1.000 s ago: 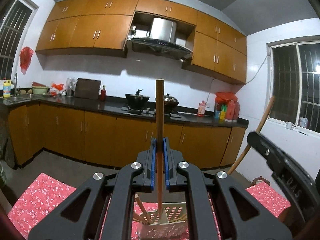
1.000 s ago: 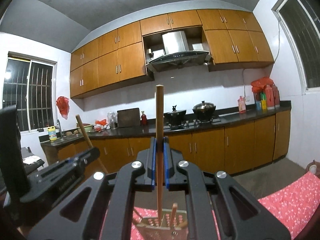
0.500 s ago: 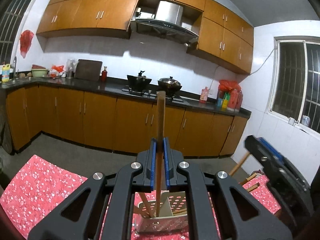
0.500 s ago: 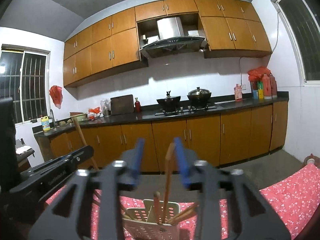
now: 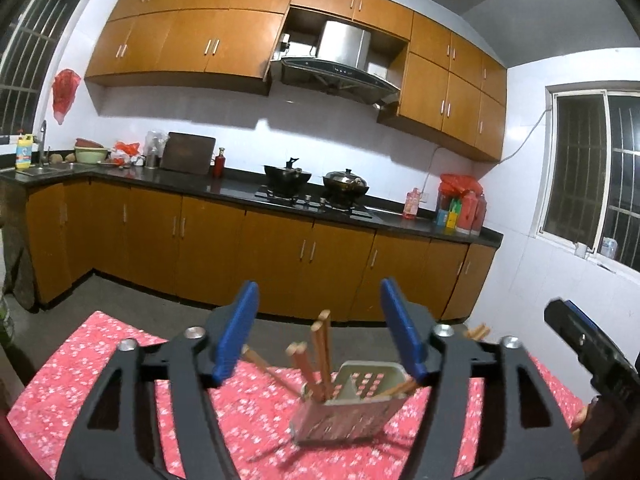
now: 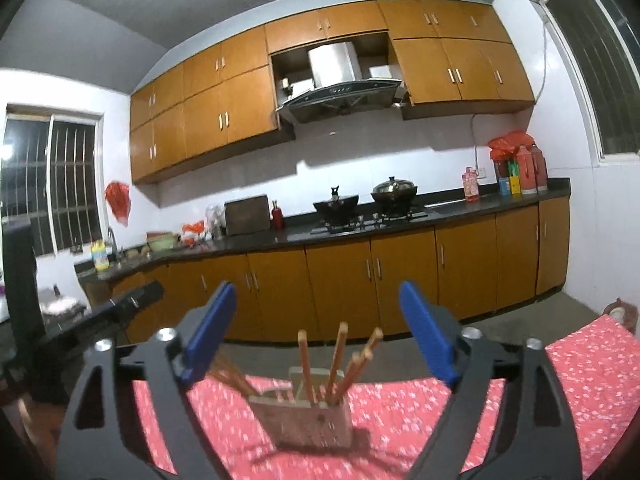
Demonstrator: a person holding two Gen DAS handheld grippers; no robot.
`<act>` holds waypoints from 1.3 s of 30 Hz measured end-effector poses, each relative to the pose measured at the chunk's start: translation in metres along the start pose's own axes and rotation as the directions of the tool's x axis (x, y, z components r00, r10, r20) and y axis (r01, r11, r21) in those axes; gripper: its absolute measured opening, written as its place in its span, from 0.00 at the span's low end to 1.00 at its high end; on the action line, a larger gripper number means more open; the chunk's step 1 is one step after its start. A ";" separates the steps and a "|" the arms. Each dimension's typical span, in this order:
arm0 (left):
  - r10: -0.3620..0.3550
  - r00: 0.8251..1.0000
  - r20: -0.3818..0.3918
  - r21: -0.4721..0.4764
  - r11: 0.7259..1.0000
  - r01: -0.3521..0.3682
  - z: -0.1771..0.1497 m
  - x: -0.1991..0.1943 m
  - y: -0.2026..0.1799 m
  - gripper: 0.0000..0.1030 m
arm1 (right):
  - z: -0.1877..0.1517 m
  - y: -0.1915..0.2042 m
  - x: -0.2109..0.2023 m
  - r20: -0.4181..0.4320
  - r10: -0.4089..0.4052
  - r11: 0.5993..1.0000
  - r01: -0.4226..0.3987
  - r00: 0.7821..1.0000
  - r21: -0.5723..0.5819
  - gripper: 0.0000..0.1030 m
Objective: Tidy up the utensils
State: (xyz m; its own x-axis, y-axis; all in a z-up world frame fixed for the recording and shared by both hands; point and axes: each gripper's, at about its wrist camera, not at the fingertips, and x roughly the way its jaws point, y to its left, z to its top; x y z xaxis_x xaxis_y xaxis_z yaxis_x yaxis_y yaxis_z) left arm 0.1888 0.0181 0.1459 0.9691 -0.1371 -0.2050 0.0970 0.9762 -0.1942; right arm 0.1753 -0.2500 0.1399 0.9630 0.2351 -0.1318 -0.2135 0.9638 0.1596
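Note:
A perforated beige utensil holder [image 5: 348, 408] [image 6: 308, 416] stands on the red flowered tablecloth [image 5: 100, 364] [image 6: 580, 376]. Several wooden chopsticks [image 5: 322, 354] [image 6: 336, 356] lean inside it, and more chopsticks [image 5: 260, 362] [image 6: 230, 376] stick out to its left. My left gripper [image 5: 320, 336] hovers just above and before the holder, its jaws opening and no pad touching a stick. My right gripper [image 6: 316, 336] does likewise from the other side, jaws opening wide with the sticks standing free between them. The other gripper's black body [image 5: 588, 360] [image 6: 92, 320] shows at each view's edge.
Behind the table runs a kitchen counter with orange cabinets [image 5: 280, 256], two pots on a stove [image 5: 316, 184], bottles [image 5: 460, 208] at its right end and a sink [image 5: 44, 166] at its left. Grey floor [image 6: 560, 312] lies between table and cabinets. Windows flank the room.
Both grippers were shut on a single upright chopstick each; both have sunk toward the holder and spread their jaws, and the chopsticks now stand loose in the holder.

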 end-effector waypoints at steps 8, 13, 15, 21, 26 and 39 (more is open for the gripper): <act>0.040 0.997 -0.058 0.068 0.997 -0.036 -0.048 -0.050 0.018 0.98 | -0.066 0.014 -0.029 -0.163 -0.039 0.995 0.023 0.986 -0.094 0.96; 0.087 0.991 -0.106 0.107 0.991 -0.076 -0.087 -0.072 0.027 0.98 | -0.097 0.015 -0.043 -0.235 -0.087 0.994 0.069 0.968 -0.083 0.96; 0.117 0.986 -0.119 0.125 0.987 -0.102 -0.099 -0.077 0.029 0.98 | -0.108 0.018 -0.051 -0.254 -0.116 0.991 0.094 0.960 -0.098 0.96; 0.119 0.985 -0.122 0.126 0.987 -0.103 -0.124 -0.098 0.032 0.98 | -0.131 0.021 -0.078 -0.249 -0.137 0.989 0.119 0.959 -0.089 0.96; 0.136 0.982 -0.134 0.150 0.982 -0.116 -0.139 -0.106 0.025 0.98 | -0.148 0.024 -0.090 -0.257 -0.177 0.983 0.156 0.950 -0.101 0.96; 0.160 0.971 -0.175 0.189 0.974 -0.126 -0.166 -0.113 0.021 0.98 | -0.161 0.036 -0.100 -0.253 -0.194 0.977 0.163 0.948 -0.137 0.96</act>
State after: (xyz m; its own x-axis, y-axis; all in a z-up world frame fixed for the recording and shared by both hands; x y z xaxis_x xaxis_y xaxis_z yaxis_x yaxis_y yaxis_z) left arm 0.0438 0.0263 0.0058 0.9173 -0.0067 -0.3982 0.0150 0.9997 0.0176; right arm 0.0450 -0.2187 0.0009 0.9127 0.0679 -0.4030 -0.0740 0.9973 0.0006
